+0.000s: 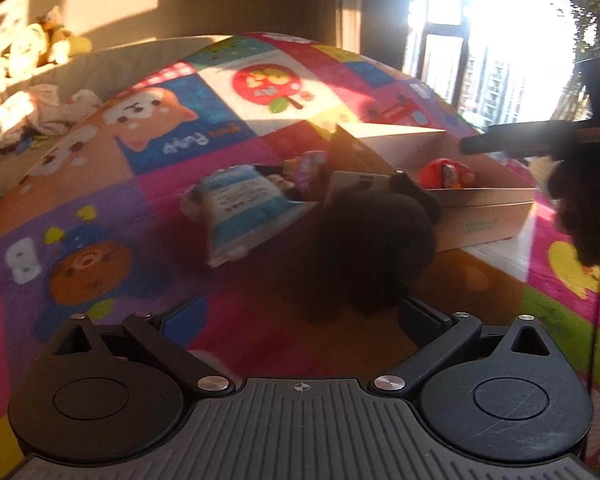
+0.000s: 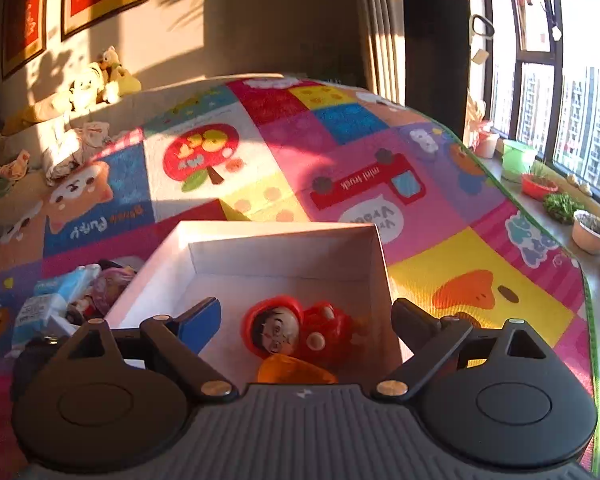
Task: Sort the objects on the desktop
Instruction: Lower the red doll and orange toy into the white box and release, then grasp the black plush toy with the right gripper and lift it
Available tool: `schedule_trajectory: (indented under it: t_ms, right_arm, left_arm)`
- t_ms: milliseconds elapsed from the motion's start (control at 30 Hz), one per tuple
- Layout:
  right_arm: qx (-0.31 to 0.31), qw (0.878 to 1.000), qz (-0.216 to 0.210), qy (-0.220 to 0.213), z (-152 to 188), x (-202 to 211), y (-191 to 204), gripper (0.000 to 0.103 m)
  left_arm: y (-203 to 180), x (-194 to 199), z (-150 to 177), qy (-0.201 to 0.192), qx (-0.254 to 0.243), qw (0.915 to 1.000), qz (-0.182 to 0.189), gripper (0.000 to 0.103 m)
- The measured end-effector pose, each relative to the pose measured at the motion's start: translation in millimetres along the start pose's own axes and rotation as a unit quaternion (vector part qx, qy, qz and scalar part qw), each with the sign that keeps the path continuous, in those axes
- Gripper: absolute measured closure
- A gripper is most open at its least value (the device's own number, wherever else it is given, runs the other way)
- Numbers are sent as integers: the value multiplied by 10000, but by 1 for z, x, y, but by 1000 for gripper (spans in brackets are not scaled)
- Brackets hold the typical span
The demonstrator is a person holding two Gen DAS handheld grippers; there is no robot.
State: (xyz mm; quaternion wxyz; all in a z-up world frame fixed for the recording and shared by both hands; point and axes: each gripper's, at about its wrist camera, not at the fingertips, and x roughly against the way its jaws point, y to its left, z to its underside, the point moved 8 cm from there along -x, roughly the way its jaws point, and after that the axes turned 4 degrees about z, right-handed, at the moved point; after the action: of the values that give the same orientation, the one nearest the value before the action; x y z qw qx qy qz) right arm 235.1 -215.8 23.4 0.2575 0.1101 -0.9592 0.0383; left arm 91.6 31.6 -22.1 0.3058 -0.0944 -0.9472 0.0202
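Right tool [image 2: 306, 322] jaws apart, empty, over box [image 2: 284, 236] w/ red doll [image 2: 300, 330] lying inside. Left tool [image 1: 296, 328] wide apart near black plush [image 1: 368, 248]; next pick prob. plush.

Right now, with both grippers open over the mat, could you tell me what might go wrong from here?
The dark fuzzy object sits close ahead of the open left gripper, blurred and in shadow, so a grasp could be misjudged. It lies against the cardboard box, so closing on it might shove the box. The open right gripper hangs over the red doll in the box; dropping lower could knock it.
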Motion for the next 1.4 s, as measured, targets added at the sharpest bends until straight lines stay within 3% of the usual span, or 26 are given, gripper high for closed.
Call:
schedule_trajectory:
  t_ms: [67, 133, 267, 467, 600, 633, 700, 800, 867, 900, 967, 1033, 1133, 1200, 1300, 1400]
  right_arm:
    - [334, 9990, -152, -265, 1, 29, 22, 9]
    - [693, 9951, -571, -411, 7, 55, 54, 6]
    - [1514, 9796, -1195, -560, 29, 78, 124, 6]
    - [3131, 9405, -778, -1068, 65, 56, 201, 7]
    - [3596, 9299, -392, -668, 83, 29, 208, 37]
    - [3604, 9298, -335, -666, 83, 31, 206, 38]
    - [3203, 9445, -618, -387, 77, 46, 194, 39]
    - [1680, 9716, -1635, 325, 59, 77, 158, 39]
    - [819, 9732, -2072, 572, 50, 95, 128, 39]
    - [651, 9758, -2021, 515, 48, 103, 113, 39]
    - [784, 9851, -1503, 286, 49, 113, 88, 39]
    - [1352, 9882, -717, 41, 59, 115, 72, 39]
    - [2312, 9726, 229, -36, 85, 103, 61, 38]
    - [2726, 9609, 482, 60, 103, 92, 60, 37]
    - [2583, 9661, 7, -14, 114, 96, 72, 17]
    - [2005, 9741, -1023, -207, 107, 114, 84, 13]
  left_arm:
    - [9, 1, 2, -14, 100, 9998, -175, 0]
    - [18, 2, 2, -30, 280, 9990, -346, 0]
    - [41, 11, 2, -119, 776, 9944, -703, 0]
    - [59, 37, 3, -263, 1016, 9901, -927, 0]
    - [60, 48, 5, -300, 1021, 9902, -901, 0]
    - [59, 51, 5, -318, 1017, 9902, -907, 0]
    - [59, 53, 4, -344, 1015, 9901, -911, 0]
    - [56, 54, 3, -359, 1015, 9904, -867, 0]
    - [50, 51, 3, -340, 984, 9915, -776, 0]
    - [45, 49, 3, -319, 945, 9924, -721, 0]
    - [33, 43, 4, -262, 832, 9944, -596, 0]
    - [20, 38, 4, -212, 699, 9963, -451, 0]
    - [2, 29, 5, -140, 488, 9984, -263, 0]
    - [-9, 24, 5, -80, 309, 9993, -186, 0]
    - [-25, 15, 4, -7, -41, 10000, -64, 0]
    - [-41, 1, 1, 43, -370, 9992, 104, 0]
